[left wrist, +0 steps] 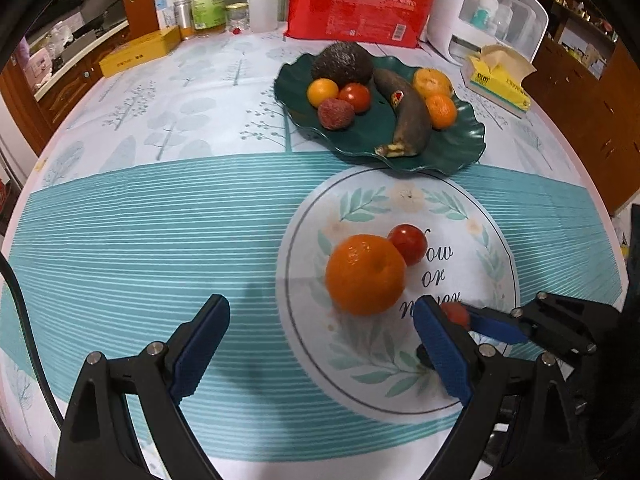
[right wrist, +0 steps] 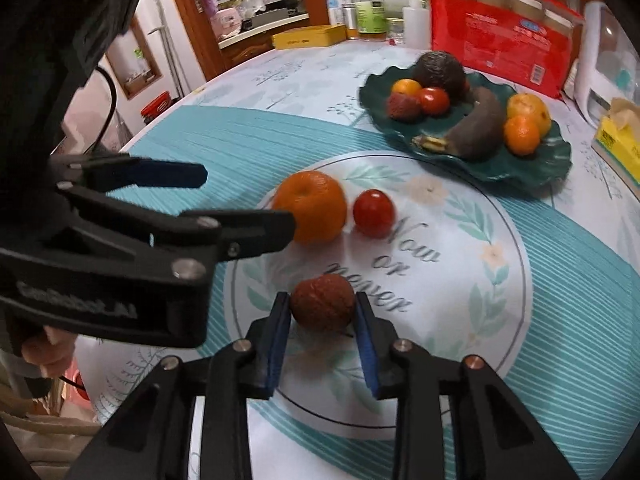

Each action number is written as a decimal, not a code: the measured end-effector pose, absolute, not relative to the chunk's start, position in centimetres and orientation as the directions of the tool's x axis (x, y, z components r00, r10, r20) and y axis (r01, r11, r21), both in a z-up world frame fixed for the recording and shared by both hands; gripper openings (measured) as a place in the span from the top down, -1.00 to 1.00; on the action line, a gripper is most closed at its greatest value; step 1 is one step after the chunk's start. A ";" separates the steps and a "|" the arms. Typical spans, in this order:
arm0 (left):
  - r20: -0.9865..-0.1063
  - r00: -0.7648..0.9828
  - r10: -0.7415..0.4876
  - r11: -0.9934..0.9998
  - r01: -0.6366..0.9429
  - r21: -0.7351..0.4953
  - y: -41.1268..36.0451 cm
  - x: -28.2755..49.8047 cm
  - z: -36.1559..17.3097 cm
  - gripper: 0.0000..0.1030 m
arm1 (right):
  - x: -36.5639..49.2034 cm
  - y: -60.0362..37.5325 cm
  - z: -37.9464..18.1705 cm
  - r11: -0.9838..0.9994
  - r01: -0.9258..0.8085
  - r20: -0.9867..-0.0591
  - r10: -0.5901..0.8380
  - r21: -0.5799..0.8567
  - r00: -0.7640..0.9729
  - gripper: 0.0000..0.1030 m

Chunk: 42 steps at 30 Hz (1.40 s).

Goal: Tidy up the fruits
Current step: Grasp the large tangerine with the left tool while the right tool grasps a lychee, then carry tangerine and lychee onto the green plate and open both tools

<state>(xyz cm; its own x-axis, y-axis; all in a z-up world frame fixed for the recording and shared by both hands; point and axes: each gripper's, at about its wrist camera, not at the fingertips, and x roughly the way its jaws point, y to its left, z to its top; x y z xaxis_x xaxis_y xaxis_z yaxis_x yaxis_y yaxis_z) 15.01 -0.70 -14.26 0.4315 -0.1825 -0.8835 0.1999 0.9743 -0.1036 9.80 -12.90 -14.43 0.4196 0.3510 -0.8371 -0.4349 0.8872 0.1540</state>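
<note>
A dark green leaf-shaped plate (left wrist: pixel 448 152) (right wrist: pixel 532 164) holds an avocado, a blackened banana, oranges, a tomato and a lychee. On the tablecloth's printed circle lie a big orange (left wrist: pixel 365 274) (right wrist: pixel 312 206) and a red tomato (left wrist: pixel 408 243) (right wrist: pixel 374 212). My right gripper (right wrist: pixel 323 312) is shut on a brownish-red lychee (right wrist: pixel 323 307) resting at table level; the lychee also shows in the left wrist view (left wrist: pixel 456 314). My left gripper (left wrist: pixel 320 332) is open and empty, near the big orange; it also shows in the right wrist view (right wrist: pixel 244 200).
At the back stand a red package (left wrist: pixel 360 8), bottles (left wrist: pixel 208 0), a yellow box (left wrist: pixel 140 50), a white appliance (left wrist: pixel 480 12) and a yellow tissue box (left wrist: pixel 500 80). The round table's edge curves left and right.
</note>
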 end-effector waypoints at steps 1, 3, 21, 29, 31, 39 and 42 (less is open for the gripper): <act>-0.884 0.427 -0.190 0.973 0.203 -0.111 -0.9 15.2 -14.5 -0.79 | 9.9 -13.3 -14.5 0.892 -0.425 -0.837 0.346 0.154 0.423 0.39; -0.884 0.422 -0.200 0.971 0.208 -0.120 -1.4 15.5 -14.8 -0.79 | 10.0 -14.2 -14.5 0.901 -0.406 -0.838 0.336 0.153 0.430 0.39; -0.874 0.430 -0.226 0.964 0.227 -0.138 -3.0 15.8 -15.6 0.15 | 11.0 -16.1 -14.6 0.919 -0.350 -0.831 0.332 0.180 0.446 0.39; -0.875 0.425 -0.232 0.965 0.213 -0.153 -2.4 14.8 -13.9 0.16 | 11.1 -16.5 -14.2 0.922 -0.319 -0.836 0.345 0.218 0.427 0.40; -0.871 0.434 -0.228 0.965 0.217 -0.145 -2.4 14.5 -12.6 0.16 | 11.2 -16.7 -13.5 0.922 -0.310 -0.834 0.352 0.232 0.425 0.40; -0.834 0.509 -0.213 0.968 0.223 -0.111 -2.1 15.8 -2.7 0.16 | 14.0 -19.0 -2.6 0.934 -0.280 -0.774 0.344 0.222 0.531 0.40; -0.808 0.560 -0.187 0.972 0.225 -0.069 -2.6 16.9 1.4 0.16 | 15.9 -20.2 3.6 0.940 -0.265 -0.727 0.336 0.215 0.599 0.40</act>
